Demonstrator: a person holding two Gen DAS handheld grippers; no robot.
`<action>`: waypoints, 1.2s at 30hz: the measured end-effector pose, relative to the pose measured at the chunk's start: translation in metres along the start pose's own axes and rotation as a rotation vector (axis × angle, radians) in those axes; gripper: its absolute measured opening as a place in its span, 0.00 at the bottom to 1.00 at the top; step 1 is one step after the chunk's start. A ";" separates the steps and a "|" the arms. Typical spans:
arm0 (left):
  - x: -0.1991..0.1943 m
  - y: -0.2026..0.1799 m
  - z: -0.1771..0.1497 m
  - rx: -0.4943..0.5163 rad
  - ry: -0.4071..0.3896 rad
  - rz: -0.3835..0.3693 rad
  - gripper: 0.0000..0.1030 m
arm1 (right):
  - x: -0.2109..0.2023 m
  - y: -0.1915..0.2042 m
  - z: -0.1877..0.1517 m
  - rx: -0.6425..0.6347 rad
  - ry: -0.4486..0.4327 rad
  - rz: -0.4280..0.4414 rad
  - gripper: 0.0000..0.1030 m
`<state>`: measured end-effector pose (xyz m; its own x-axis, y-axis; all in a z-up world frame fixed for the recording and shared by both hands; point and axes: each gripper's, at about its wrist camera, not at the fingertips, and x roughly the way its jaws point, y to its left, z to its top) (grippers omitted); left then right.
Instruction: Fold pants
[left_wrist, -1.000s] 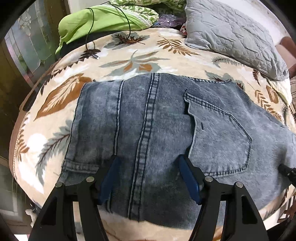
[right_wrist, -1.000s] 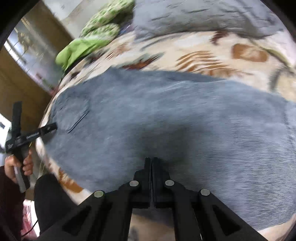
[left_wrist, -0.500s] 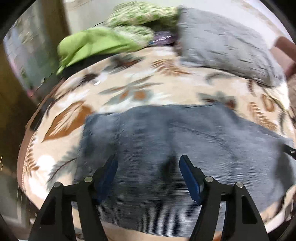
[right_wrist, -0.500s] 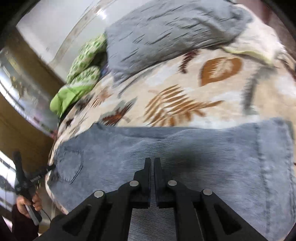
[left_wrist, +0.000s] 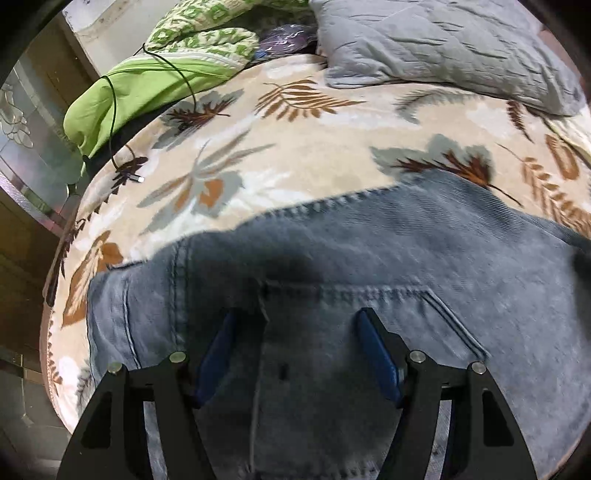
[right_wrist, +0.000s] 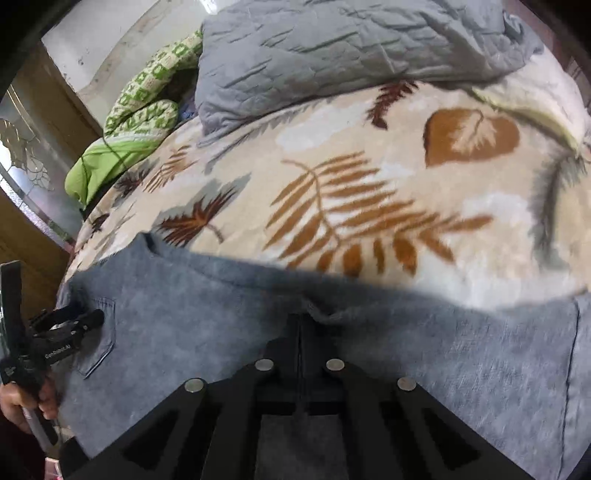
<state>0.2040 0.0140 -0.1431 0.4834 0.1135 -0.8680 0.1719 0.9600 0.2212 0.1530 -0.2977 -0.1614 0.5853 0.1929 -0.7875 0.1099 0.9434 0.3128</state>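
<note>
Left gripper (left_wrist: 295, 332) hangs over the jeans (left_wrist: 369, 277) with its jaws spread wide, nothing between the blue pads (left_wrist: 376, 354), back pocket (left_wrist: 369, 332) right under them toward 6 o'clock. Jeans lie flat along the near edge of the leaf-print blanket (left_wrist: 314, 155); pillow (left_wrist: 443, 48) well off at 1 o'clock. Right gripper (right_wrist: 301, 325) has its jaws pressed together; a small ridge of denim sits at the tips – whether cloth is actually pinched, can't tell. Risks: if only a thin top layer is caught, it likely slips out or lifts alone and the fold goes crooked; the open left side may miss the waistband – fabric then bunches. Jeans near the bed edge could slide off.
</note>
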 end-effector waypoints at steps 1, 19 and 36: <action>0.003 0.000 0.003 -0.002 0.007 0.006 0.69 | 0.002 0.001 0.003 -0.007 -0.004 -0.012 0.00; -0.040 -0.005 -0.015 -0.013 -0.137 -0.050 0.67 | -0.073 -0.030 0.000 0.093 -0.050 0.049 0.06; -0.048 -0.110 -0.054 0.142 -0.064 -0.268 0.68 | -0.146 -0.119 -0.111 0.156 0.038 -0.022 0.06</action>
<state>0.1155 -0.0833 -0.1496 0.4569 -0.1591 -0.8752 0.4161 0.9078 0.0522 -0.0343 -0.4084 -0.1428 0.5507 0.1860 -0.8137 0.2471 0.8949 0.3717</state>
